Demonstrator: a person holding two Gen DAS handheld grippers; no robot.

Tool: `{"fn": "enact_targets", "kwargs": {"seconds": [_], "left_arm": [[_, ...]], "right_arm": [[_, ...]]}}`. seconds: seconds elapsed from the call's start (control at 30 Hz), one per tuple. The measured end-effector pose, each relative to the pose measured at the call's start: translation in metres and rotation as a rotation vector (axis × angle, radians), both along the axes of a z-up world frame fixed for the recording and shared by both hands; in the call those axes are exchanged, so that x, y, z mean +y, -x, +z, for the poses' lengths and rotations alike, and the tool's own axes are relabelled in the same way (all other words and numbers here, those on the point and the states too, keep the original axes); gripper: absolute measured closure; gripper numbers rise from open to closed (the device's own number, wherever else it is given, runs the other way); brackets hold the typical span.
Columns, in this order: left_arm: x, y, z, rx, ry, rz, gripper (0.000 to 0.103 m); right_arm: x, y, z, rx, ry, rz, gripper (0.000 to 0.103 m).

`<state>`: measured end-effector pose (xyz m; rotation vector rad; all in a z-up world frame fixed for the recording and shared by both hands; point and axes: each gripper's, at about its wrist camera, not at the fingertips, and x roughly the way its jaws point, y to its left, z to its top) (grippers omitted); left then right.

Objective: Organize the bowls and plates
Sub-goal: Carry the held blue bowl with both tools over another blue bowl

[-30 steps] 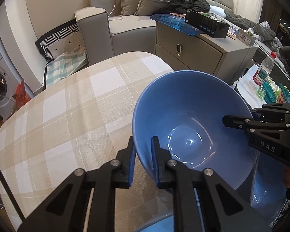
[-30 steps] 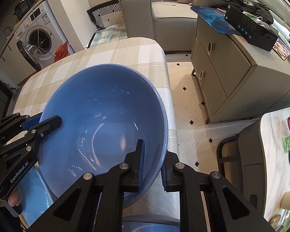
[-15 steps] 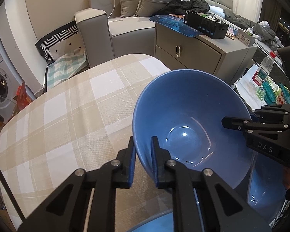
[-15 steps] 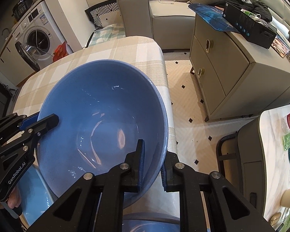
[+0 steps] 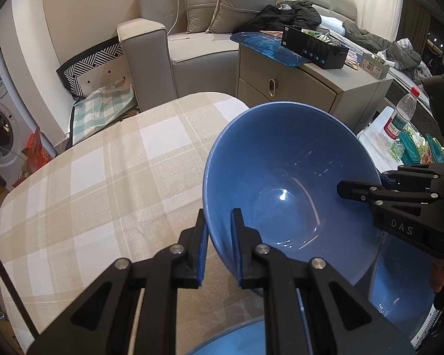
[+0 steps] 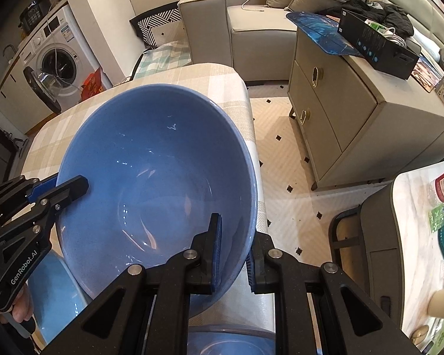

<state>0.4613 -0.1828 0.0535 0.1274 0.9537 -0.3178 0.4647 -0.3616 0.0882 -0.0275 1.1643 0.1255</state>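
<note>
Here, up close, the left gripper [image 5: 217,245] is pinched tight on the rim of a big blue bowl [image 5: 287,195], one finger inside and one outside. In the left view that grip sits at 6 o'clock on the bowl. The right gripper [image 6: 233,254] squeezes the same bowl's rim on the other side, at about 3 o'clock in that left view. So both grippers hold the bowl, and it is tipped up above the table [image 5: 103,183].

Under the bowl there is more blue dishware. A second bowl [image 5: 399,290] peeks out at 4 o'clock in the left view, and another blue rim [image 6: 231,340] shows at 6 o'clock in the right view. I cannot tell if the big bowl touches them.

The table has a tan and white checked cloth and spreads out toward 10 o'clock.

Farther off, a grey cabinet [image 6: 355,112] stands at 2 o'clock with a black box [image 6: 376,47] on top. A water bottle [image 5: 401,115] stands at 3 o'clock in the left view. A grey sofa [image 5: 174,47] with pillows is at 12 o'clock. A washer [image 6: 56,68] is far away at 10 o'clock.
</note>
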Motion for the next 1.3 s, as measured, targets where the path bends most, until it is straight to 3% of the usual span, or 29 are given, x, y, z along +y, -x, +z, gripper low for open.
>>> {"fn": "enact_targets", "kwargs": {"seconds": [1.3], "left_arm": [[0.006,0.031,0.061,-0.118,0.038,0.008,0.091]], "right_arm": [[0.010,0.029,0.068,-0.105,0.040,-0.004,0.089]]}}
